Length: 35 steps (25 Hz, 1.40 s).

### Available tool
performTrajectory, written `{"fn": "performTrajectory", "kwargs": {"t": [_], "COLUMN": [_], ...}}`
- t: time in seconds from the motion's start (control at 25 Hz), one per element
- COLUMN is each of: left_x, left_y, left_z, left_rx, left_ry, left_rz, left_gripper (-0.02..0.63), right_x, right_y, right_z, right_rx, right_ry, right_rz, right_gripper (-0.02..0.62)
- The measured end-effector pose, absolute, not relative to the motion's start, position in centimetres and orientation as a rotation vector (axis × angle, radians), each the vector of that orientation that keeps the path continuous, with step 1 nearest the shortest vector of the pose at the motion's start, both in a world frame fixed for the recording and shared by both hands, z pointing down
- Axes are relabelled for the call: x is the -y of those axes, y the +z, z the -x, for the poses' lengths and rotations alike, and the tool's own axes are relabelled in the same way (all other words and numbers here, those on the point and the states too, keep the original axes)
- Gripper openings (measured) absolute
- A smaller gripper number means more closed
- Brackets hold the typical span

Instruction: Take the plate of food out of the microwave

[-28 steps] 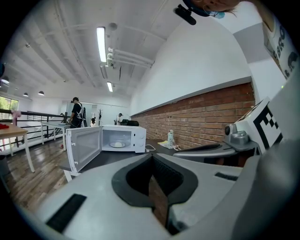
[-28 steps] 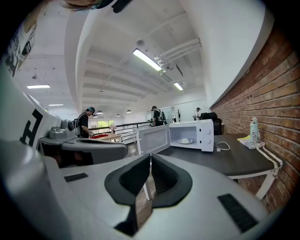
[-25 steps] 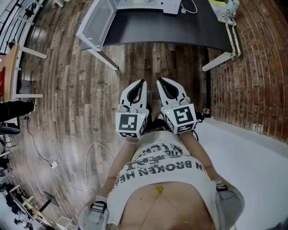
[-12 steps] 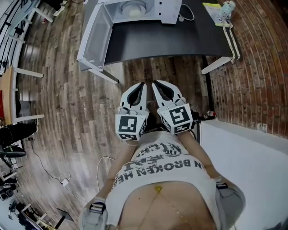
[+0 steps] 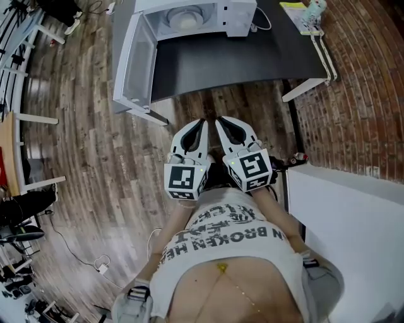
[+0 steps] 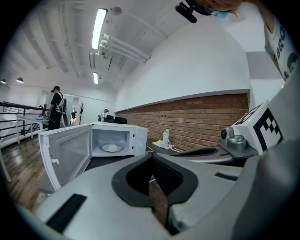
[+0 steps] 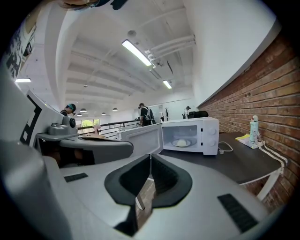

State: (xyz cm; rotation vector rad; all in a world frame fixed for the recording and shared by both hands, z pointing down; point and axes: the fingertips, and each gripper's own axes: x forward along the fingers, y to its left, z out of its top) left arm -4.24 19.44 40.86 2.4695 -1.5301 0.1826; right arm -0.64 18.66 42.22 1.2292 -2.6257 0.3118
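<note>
Standing well back from dark surface [image 5: 252, 57]. Microwave [image 5: 243, 9] on it, door [image 5: 136, 60] swung open, so opening step looks done. Plate of food [image 5: 185, 19] inside cavity, untouched. Left claw [image 5: 199, 121] and right claw [image 5: 222, 121] both pressed together, empty, near waist. Left to do: approach, grasp, lift out.

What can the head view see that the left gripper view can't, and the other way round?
Head view only: the marker cube on the left tongs and a cable on the floor. Left gripper view only: ceiling lights and a distant person. Both: the open microwave with the plate inside, on the black table.
</note>
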Motion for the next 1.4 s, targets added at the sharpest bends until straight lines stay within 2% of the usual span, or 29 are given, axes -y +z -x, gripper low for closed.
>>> {"fn": "performTrajectory", "kwargs": {"t": [0.72,1.4], "left_x": [-8.7,3.2], "left_y": [41.1,40.6], "left_z": [4.9,2.4], "left_rx": [1.563,1.692], "left_ry": [0.171,0.196], "left_rz": [-2.421,-2.343], "left_gripper": [0.006,0.006], "right_x": [-7.4,5.1], "right_y": [41.8,40.9], "right_z": [1.9,-0.6], "right_rx": [2.664,2.733], "right_ry": [0.318,0.28], "right_rz": [-1.151,-1.03], "right_gripper": [0.015,0.015]}}
